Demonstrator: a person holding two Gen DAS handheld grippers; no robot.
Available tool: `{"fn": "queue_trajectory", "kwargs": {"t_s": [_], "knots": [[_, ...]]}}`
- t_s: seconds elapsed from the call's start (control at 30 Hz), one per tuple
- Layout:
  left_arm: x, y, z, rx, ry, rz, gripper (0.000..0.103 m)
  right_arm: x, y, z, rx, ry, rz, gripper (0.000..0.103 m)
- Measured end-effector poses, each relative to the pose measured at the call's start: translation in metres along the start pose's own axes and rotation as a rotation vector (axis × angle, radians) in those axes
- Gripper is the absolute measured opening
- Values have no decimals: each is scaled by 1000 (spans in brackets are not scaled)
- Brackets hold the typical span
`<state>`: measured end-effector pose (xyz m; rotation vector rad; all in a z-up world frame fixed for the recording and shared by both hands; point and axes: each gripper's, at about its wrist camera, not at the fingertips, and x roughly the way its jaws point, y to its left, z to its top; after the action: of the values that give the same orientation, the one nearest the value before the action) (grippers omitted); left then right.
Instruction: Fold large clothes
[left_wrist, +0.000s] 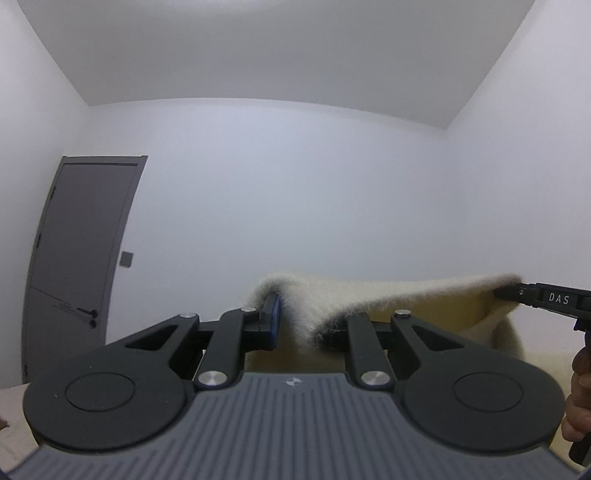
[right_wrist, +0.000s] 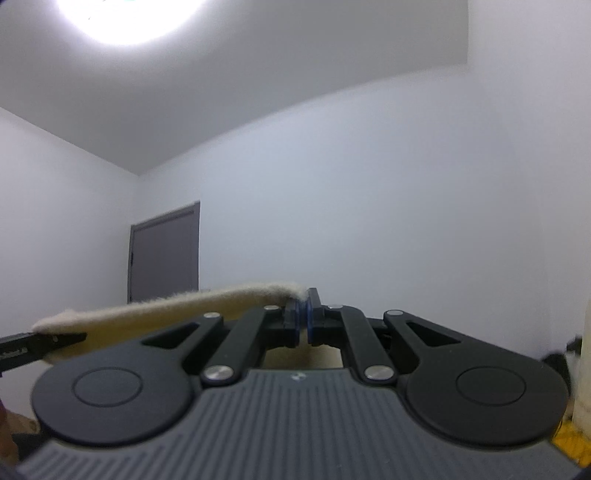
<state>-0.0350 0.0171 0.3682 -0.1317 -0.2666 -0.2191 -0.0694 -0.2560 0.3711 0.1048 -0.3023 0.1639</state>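
A cream, fuzzy garment (left_wrist: 388, 295) is held up in the air between both grippers, its top edge stretched from one to the other. My left gripper (left_wrist: 299, 325) is shut on one end of that edge; fabric drapes over its right finger. My right gripper (right_wrist: 303, 317) is shut on the other end, and the garment (right_wrist: 166, 314) runs leftward from it. The right gripper (left_wrist: 517, 293) shows at the right of the left wrist view, the left gripper (right_wrist: 66, 338) at the left of the right wrist view. The hanging part of the garment is hidden below the gripper bodies.
Both cameras look at white walls and ceiling. A grey door (left_wrist: 77, 251) stands at the left; it also shows in the right wrist view (right_wrist: 166, 251). A bright ceiling lamp (right_wrist: 129, 18) is overhead. A pale object (right_wrist: 583, 369) stands at the far right.
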Motion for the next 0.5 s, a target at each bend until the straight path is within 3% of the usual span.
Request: {"fn": "queue_trajectory", "kwargs": {"t_s": [0.1,0.2,0.33,0.5], "knots": [[21,-10,8,11,23,-11,22,11,-8,18,-20,-2,-17,6],[56,-11,-6,2,81,-20,22,33,-22,13,-23,42,-40,6],[113,-9,-53,14,170,-3,22,77,-41,-31,-46,134,-93,6],[207,19,-142,35,287,25,22,151,-69,-119,-55,246,-141,6]]}}
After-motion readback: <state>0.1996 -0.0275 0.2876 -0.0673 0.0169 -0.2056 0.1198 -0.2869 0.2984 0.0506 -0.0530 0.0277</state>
